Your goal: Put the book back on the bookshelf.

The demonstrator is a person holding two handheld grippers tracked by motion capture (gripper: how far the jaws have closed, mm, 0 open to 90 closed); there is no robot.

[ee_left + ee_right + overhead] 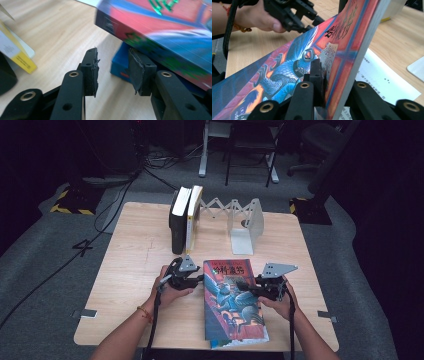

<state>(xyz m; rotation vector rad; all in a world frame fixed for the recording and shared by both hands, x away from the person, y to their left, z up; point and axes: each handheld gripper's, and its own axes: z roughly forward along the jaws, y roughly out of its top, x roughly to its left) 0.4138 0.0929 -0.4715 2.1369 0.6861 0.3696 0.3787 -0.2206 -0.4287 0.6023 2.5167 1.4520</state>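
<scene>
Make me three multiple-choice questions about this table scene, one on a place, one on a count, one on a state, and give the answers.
1. Where do the two upright books stand?
A. at the table's far side, left of the white bookend
B. on the floor
C. on the colourful book

2. How many books stand upright there?
A. one
B. two
C. four

3. What are the right tongs doing?
A. hanging open
B. lying on the table
C. clamped on the colourful book's edge

Answers: 1 A, the high view shows them beside the bookend; 2 B, one dark and one yellow-edged; 3 C, the right gripper view shows the pads pressing the cover's edge.
</scene>
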